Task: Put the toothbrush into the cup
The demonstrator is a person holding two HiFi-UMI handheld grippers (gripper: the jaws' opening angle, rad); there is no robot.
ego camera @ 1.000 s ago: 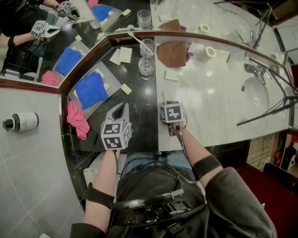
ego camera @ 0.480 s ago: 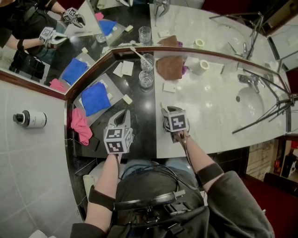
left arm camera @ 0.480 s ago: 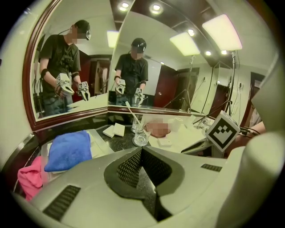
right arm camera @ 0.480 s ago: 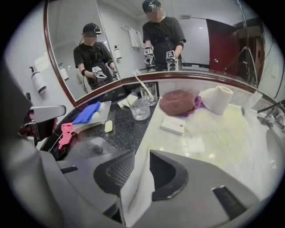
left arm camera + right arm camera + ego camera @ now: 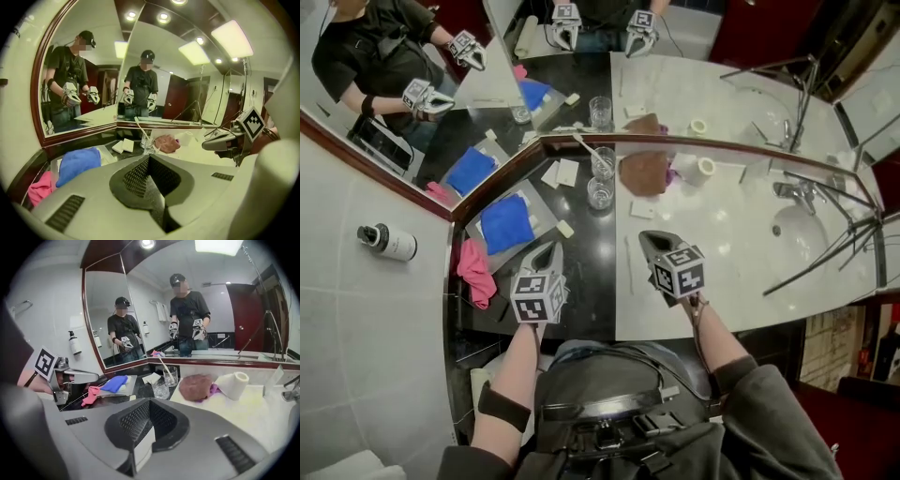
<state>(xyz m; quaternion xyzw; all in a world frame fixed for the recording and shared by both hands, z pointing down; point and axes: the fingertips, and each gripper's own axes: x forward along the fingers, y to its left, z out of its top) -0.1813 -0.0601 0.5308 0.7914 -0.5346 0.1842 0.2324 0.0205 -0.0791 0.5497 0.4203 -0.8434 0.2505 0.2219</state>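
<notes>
Toothbrush point(image 5: 588, 149) stands tilted in the rear glass cup point(image 5: 603, 165) by the mirror corner, head up and leaning left, w/ a 2nd glass point(image 5: 599, 194) just in front and a brown cloth point(image 5: 645, 172) beside it on the white counter. L claw point(image 5: 547, 249) hangs over the black counter near the blue cloth point(image 5: 506, 222), jaws pressed together, empty. R claw point(image 5: 651, 241) is over the white marble, well apart from the cup; its jaws have just been closing and now meet w/ nothing between.
</notes>
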